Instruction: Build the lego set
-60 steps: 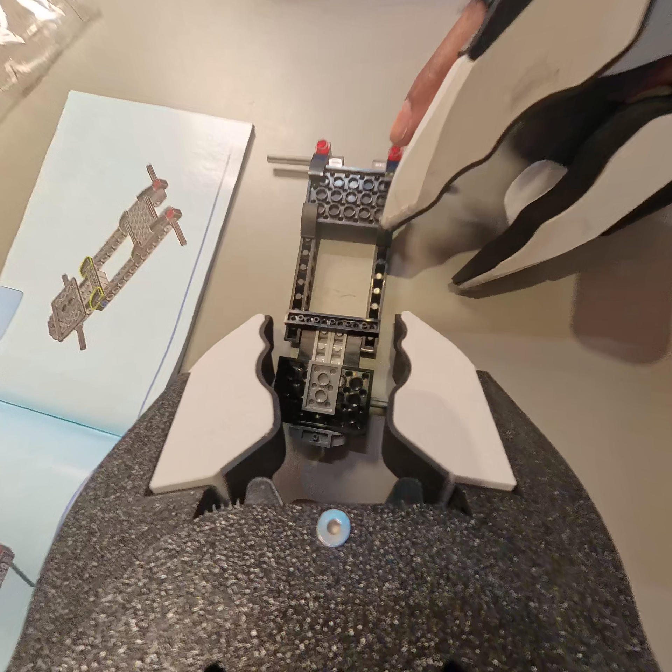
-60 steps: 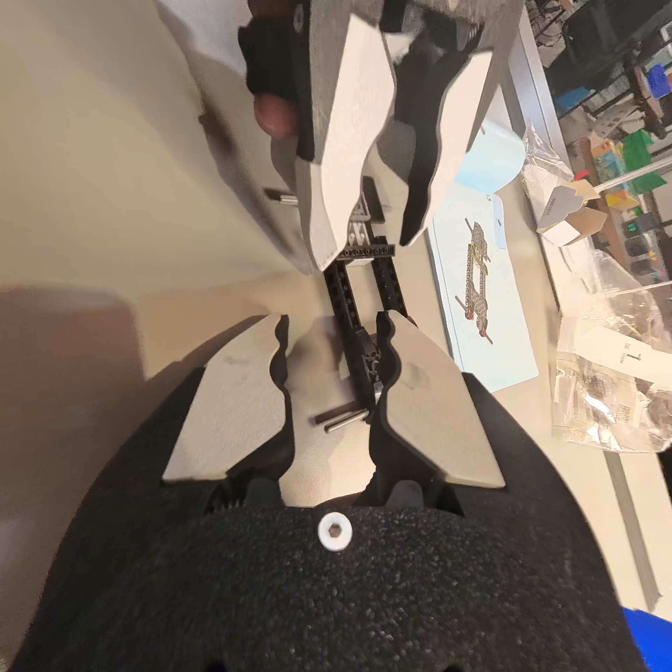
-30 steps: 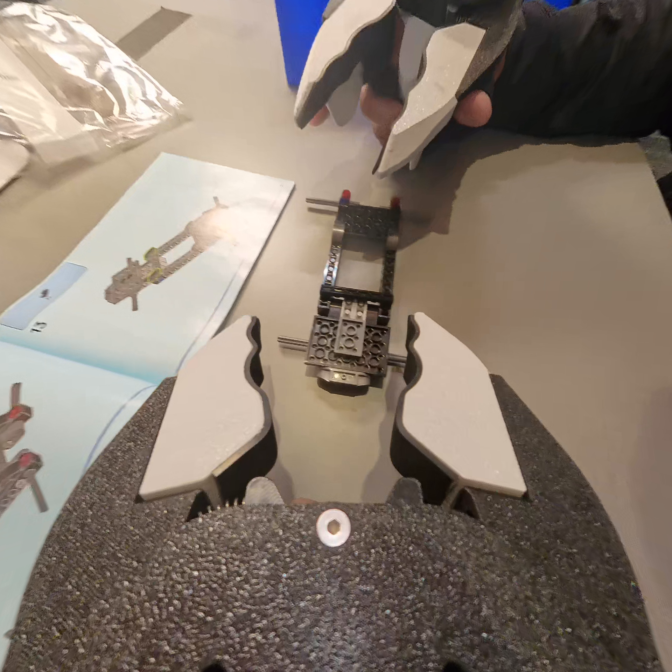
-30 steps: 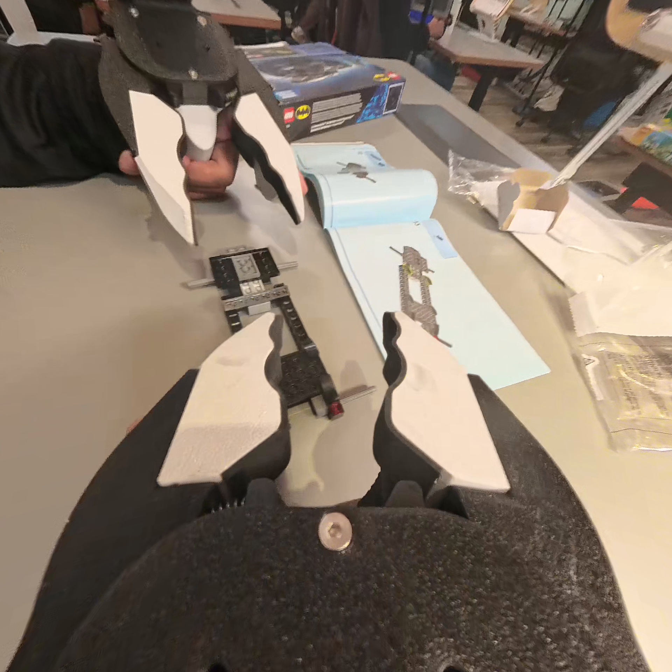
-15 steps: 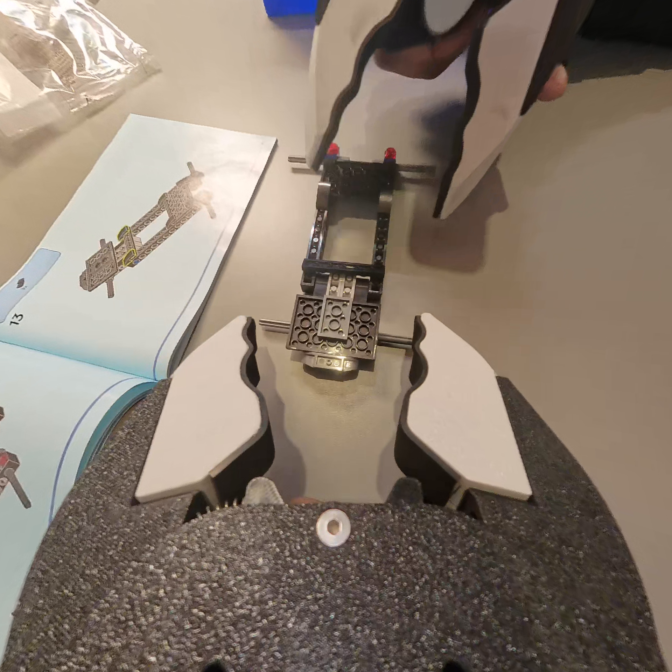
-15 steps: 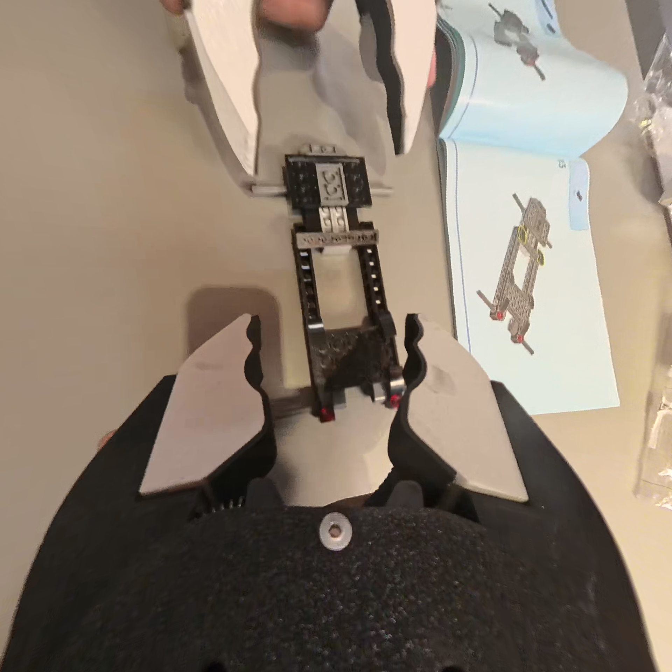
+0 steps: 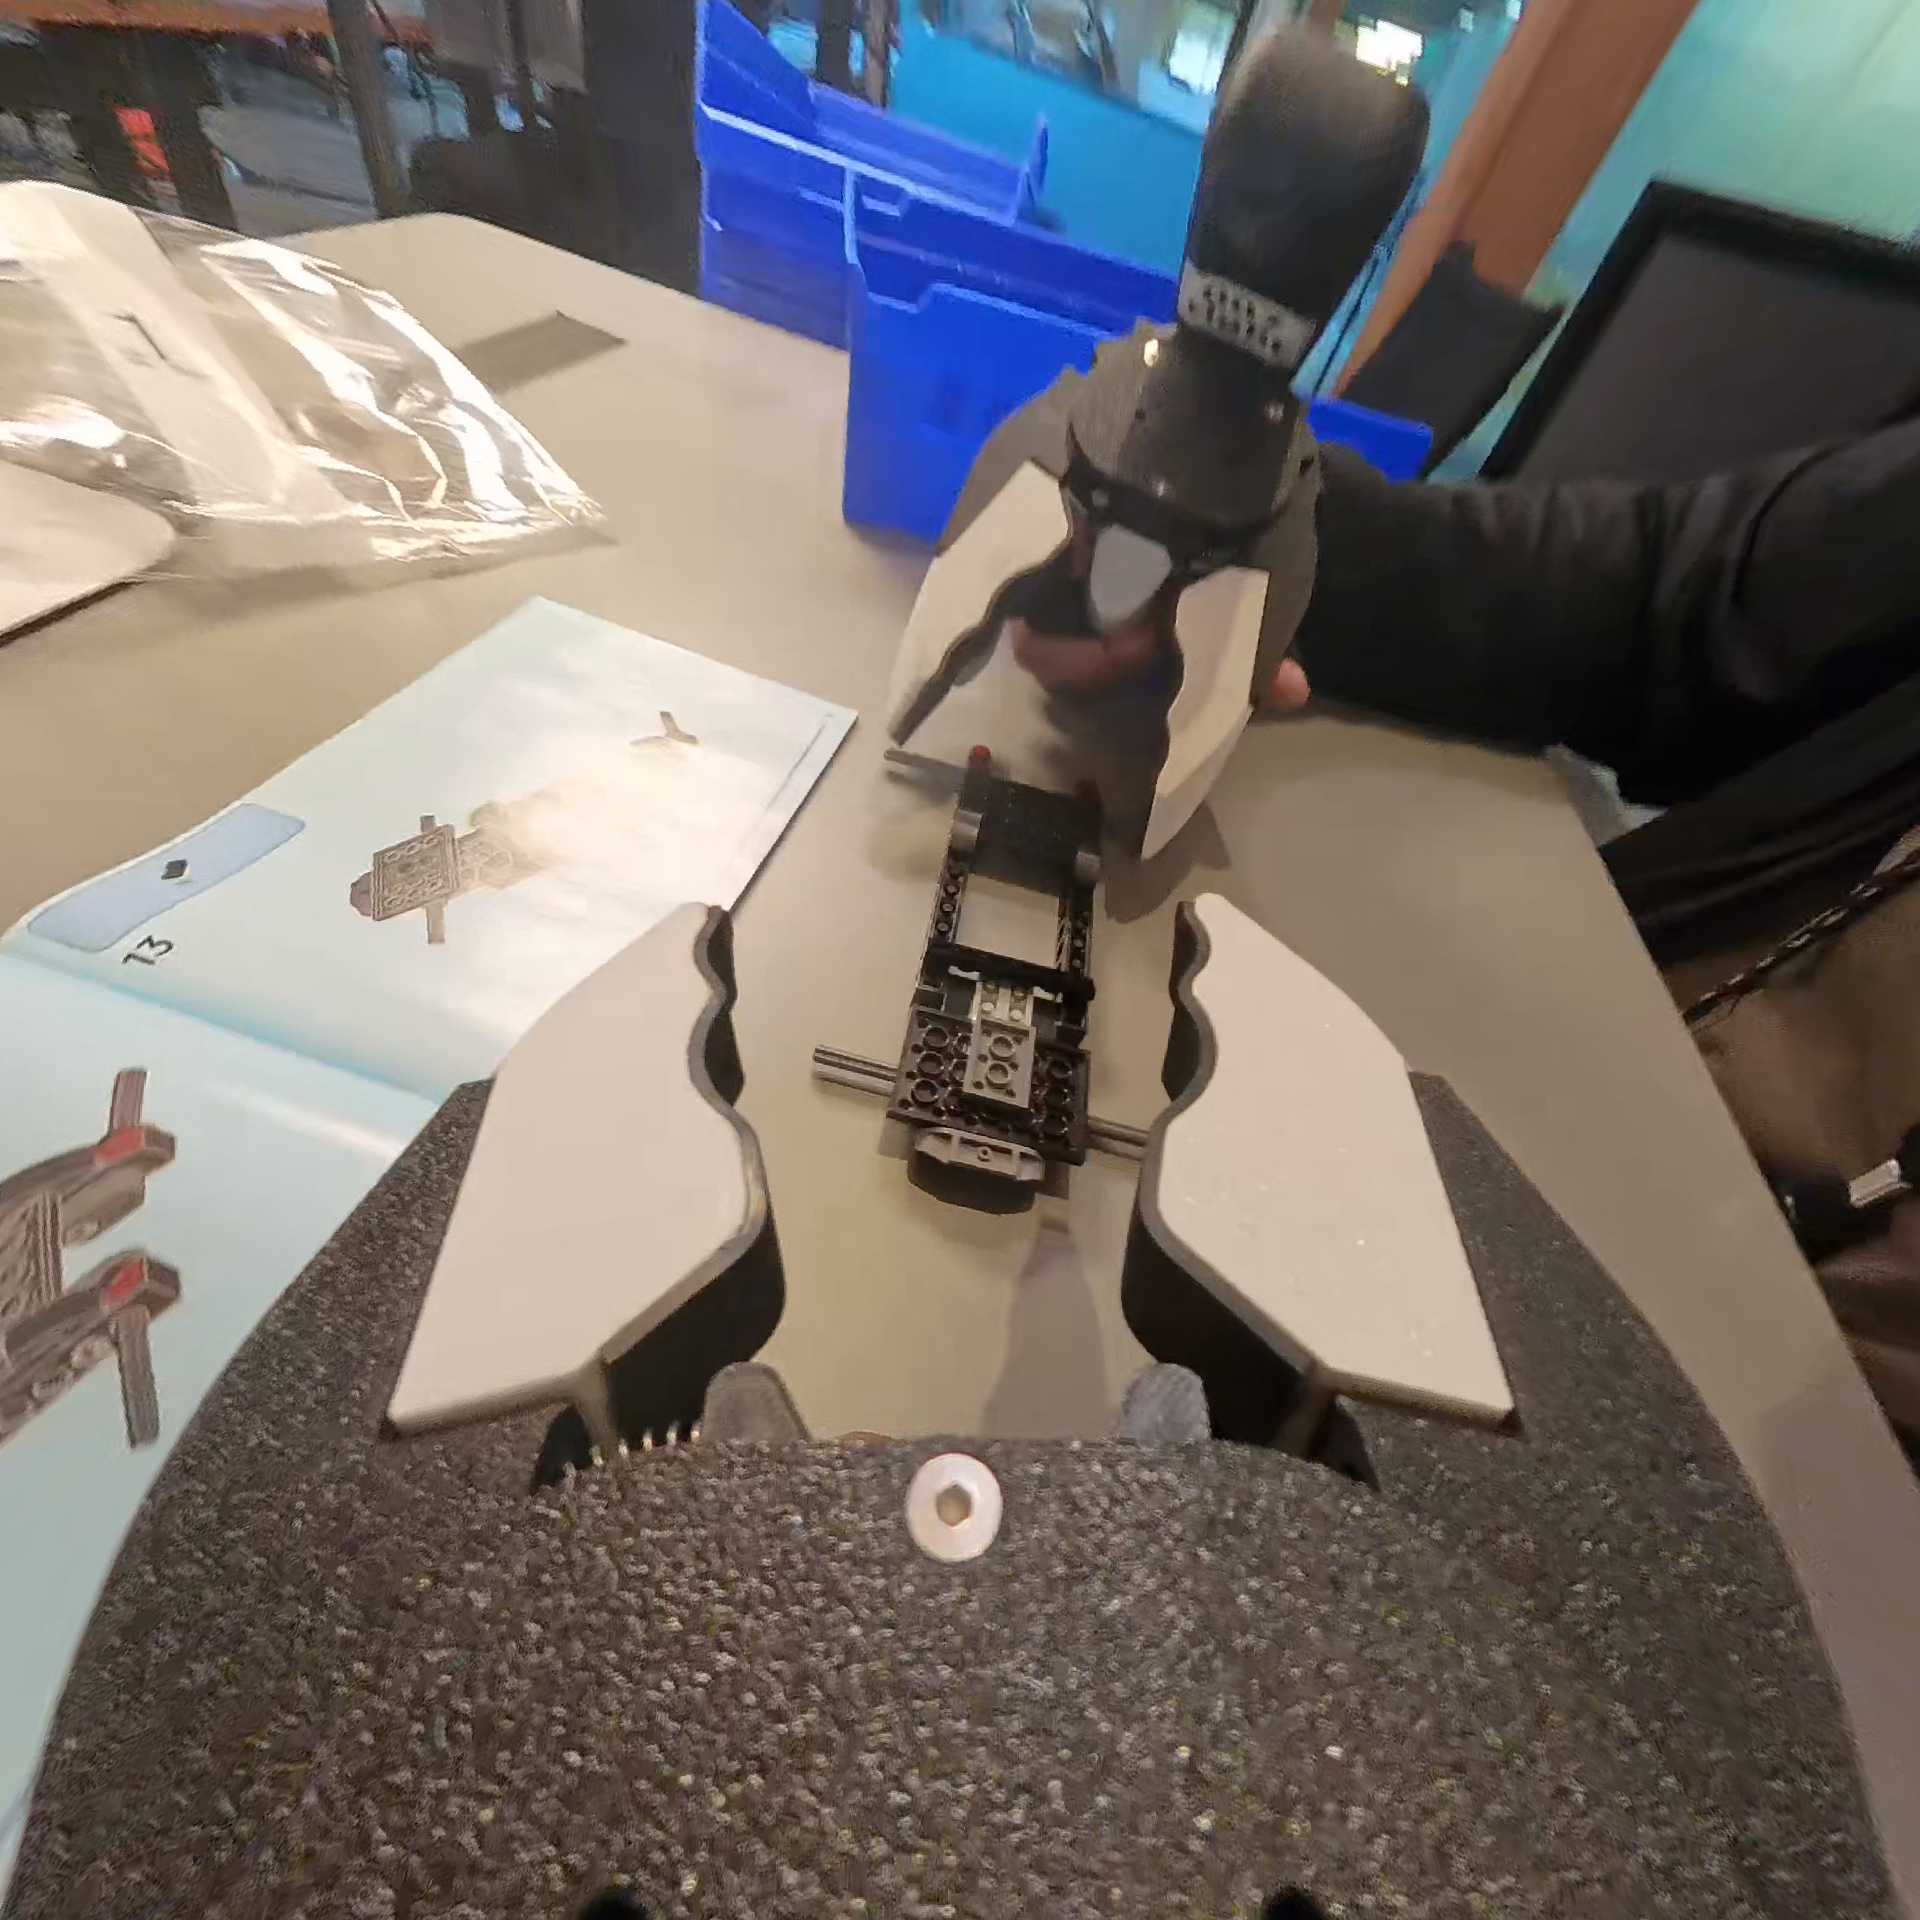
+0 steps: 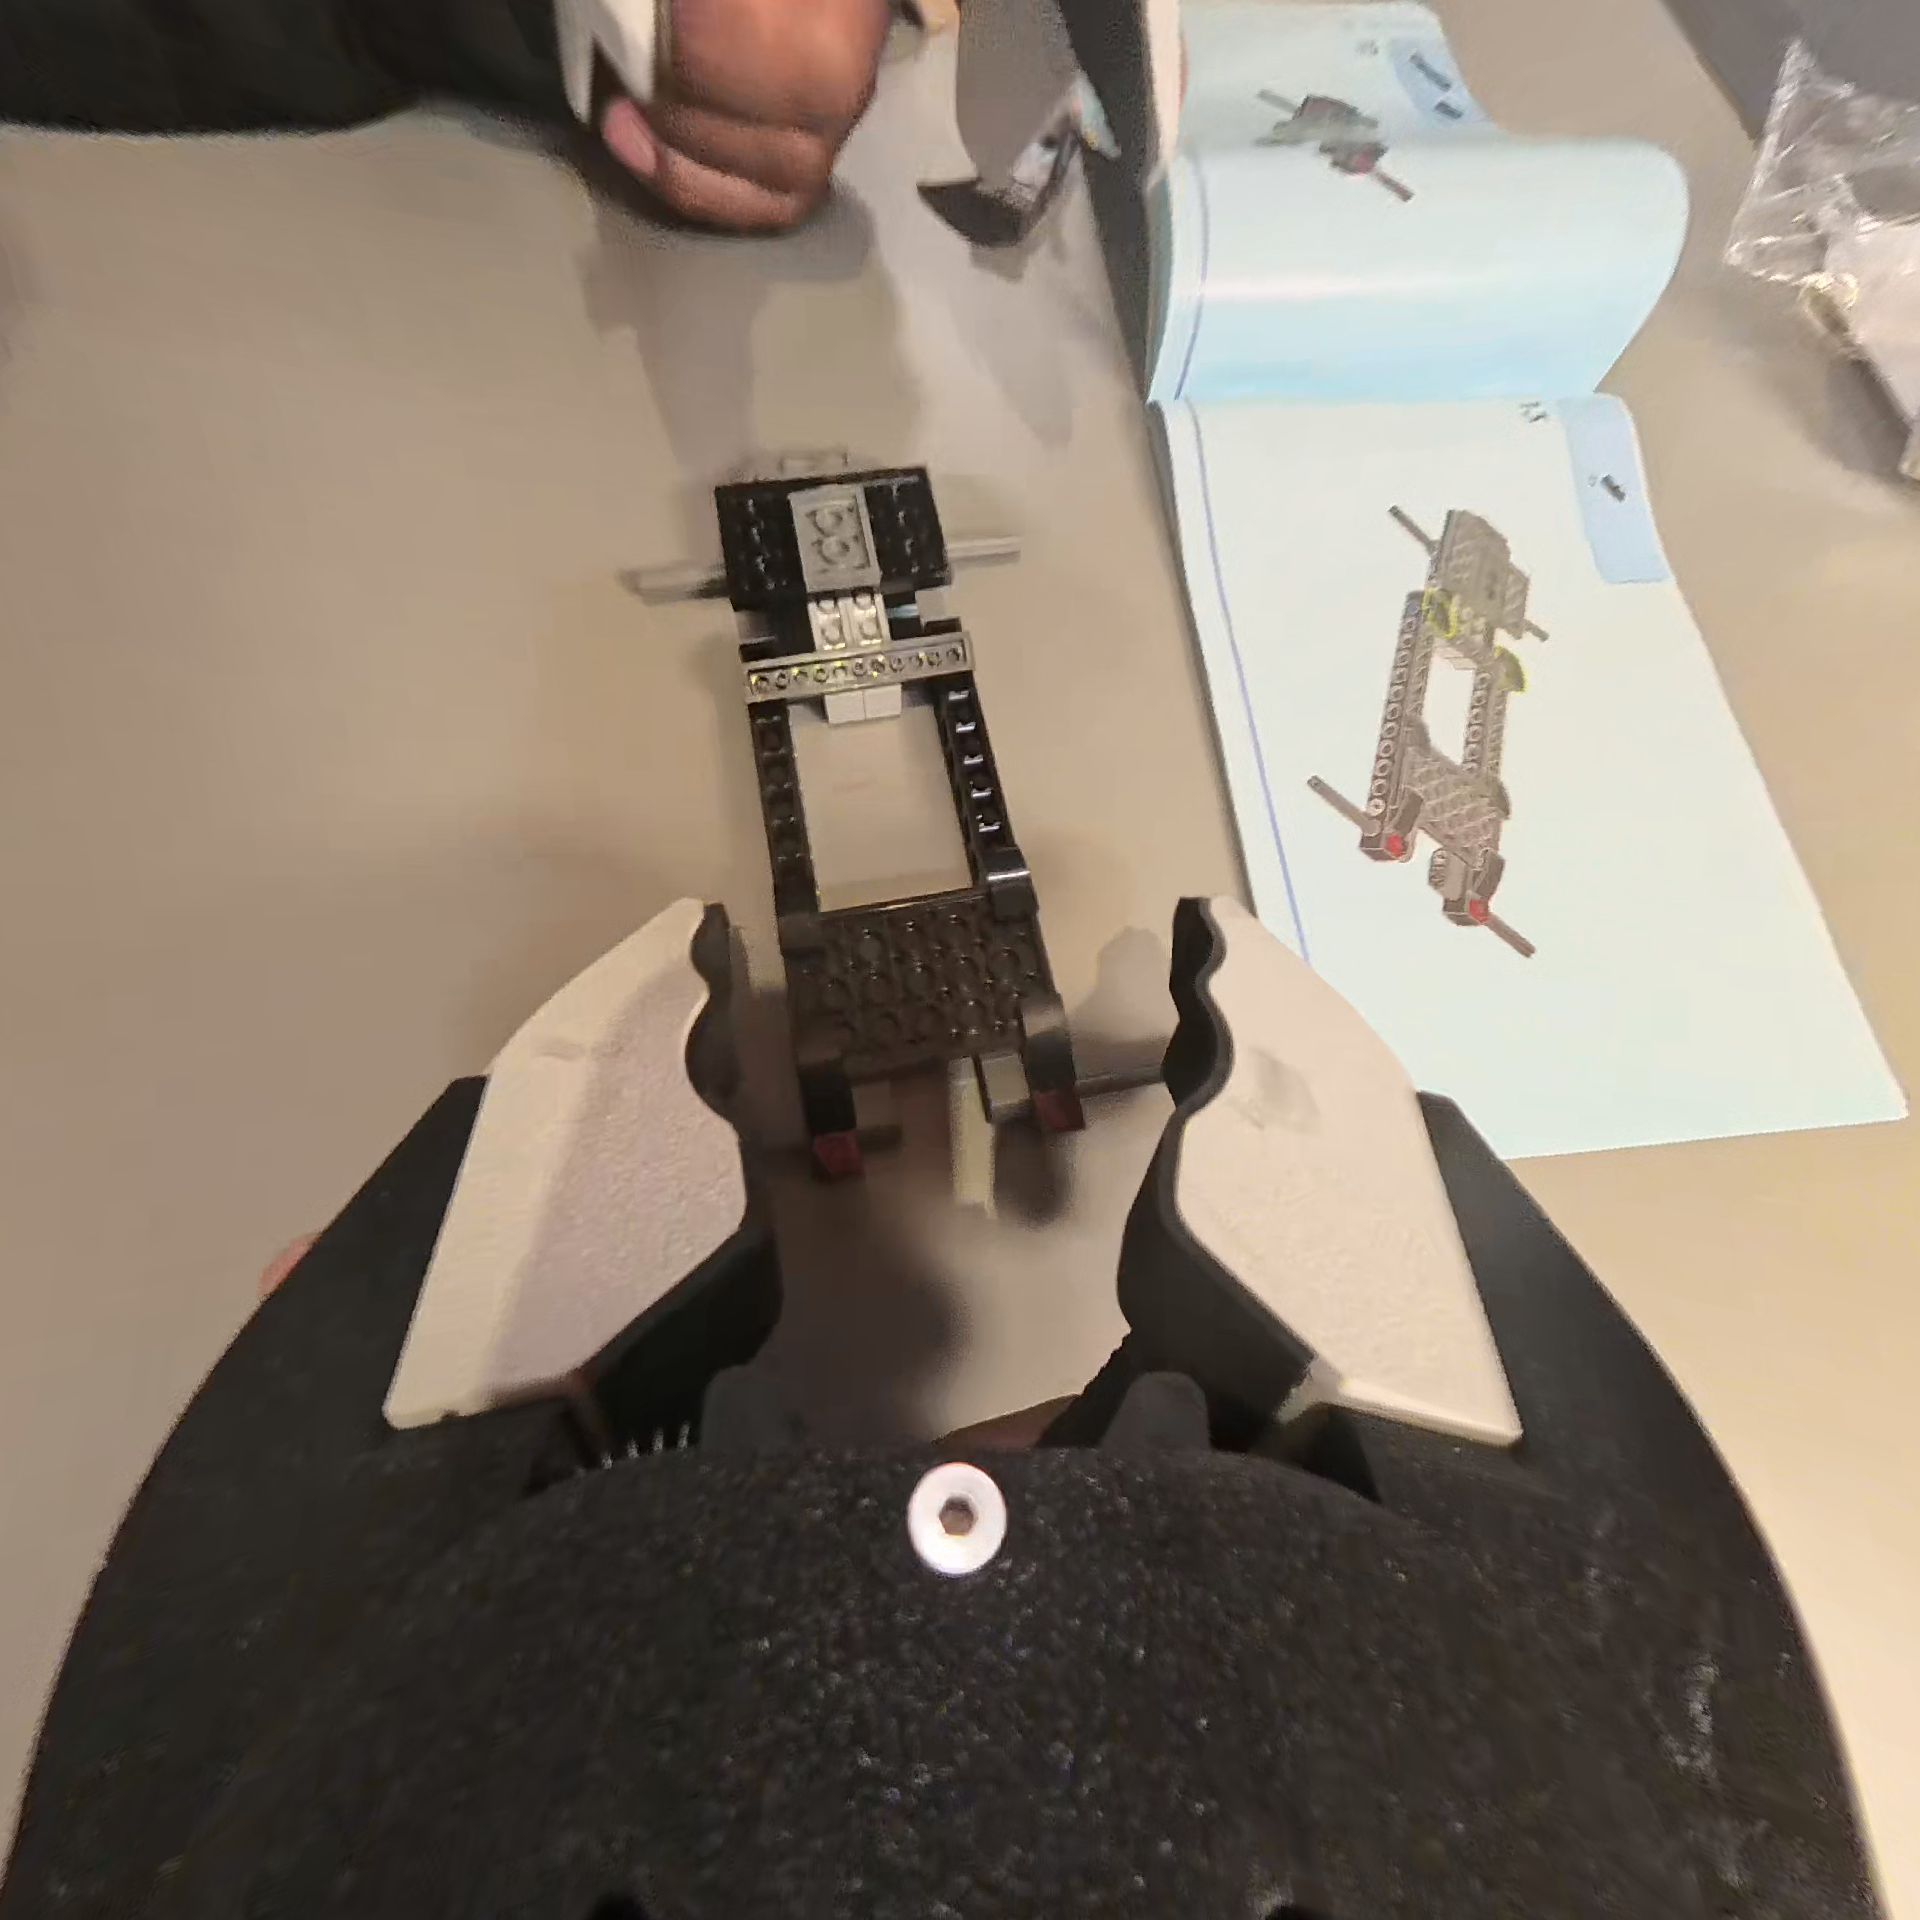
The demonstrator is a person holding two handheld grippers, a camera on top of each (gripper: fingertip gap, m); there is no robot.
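A black and grey brick-built chassis (image 7: 1003, 997) with axle rods lies flat on the tan table. My left gripper (image 7: 954, 914) is open. The chassis end with the grey plate lies between its fingers, and the pads do not press on it. My right gripper (image 8: 951, 914) is open and straddles the other end of the chassis (image 8: 883, 810), the one with red pins, with gaps on both sides. The right gripper also shows in the left wrist view (image 7: 1029, 790), over the far end. The left gripper (image 8: 779, 156) and the hand holding it show at the top of the right wrist view.
An open light-blue instruction booklet (image 7: 468, 831) lies beside the chassis and also shows in the right wrist view (image 8: 1507, 727). Clear plastic bags (image 7: 260, 416) lie farther off. A blue bin (image 7: 935, 312) stands past the table's far edge. A dark sleeve (image 7: 1610, 603) reaches in from the right. One gripper's finger ends stand about 12 cm off the other's.
My right gripper's jaws have opened wider around the chassis end. My left gripper has drawn back and tilted up, still open. The chassis stays on the table.
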